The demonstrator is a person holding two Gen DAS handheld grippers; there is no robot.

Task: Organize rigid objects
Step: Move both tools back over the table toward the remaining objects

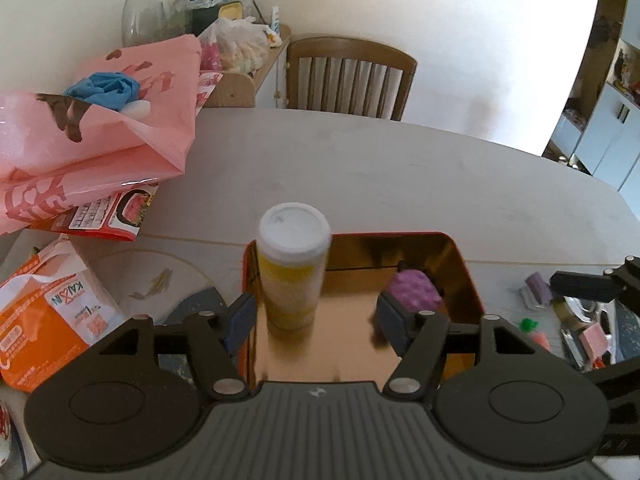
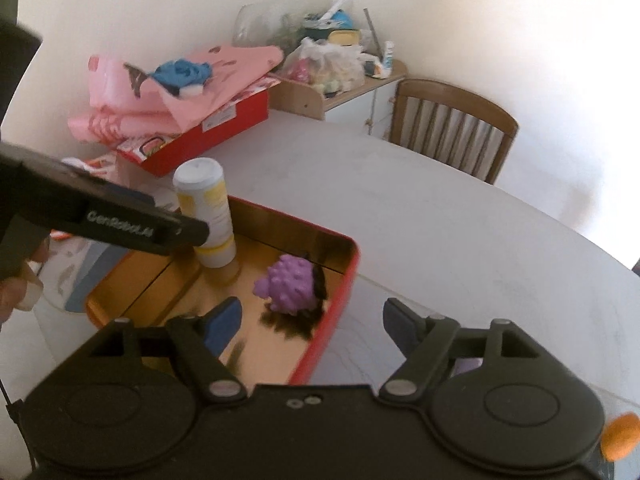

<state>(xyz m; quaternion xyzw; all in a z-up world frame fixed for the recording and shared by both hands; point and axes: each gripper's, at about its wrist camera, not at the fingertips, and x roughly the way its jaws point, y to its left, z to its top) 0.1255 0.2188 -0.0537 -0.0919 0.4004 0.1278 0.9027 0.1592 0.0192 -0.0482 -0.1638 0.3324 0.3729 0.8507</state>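
Both claws, left claw [image 1: 316, 320] and right claw [image 2: 312, 324], stand apart, empty. The bottle [image 1: 292, 268] stands upright in the tin [image 1: 464, 264], near the purple ball [image 1: 414, 290]; a careless pull-back could knock it over.

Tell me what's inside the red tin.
Inside the red tin: a white-capped yellow bottle standing upright and a bumpy purple toy. The left claw covers the near floor there.

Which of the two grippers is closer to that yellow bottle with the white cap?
Left. The left gripper hangs open right beside the bottle in the red tin; the right gripper sits back over the tin's edge.
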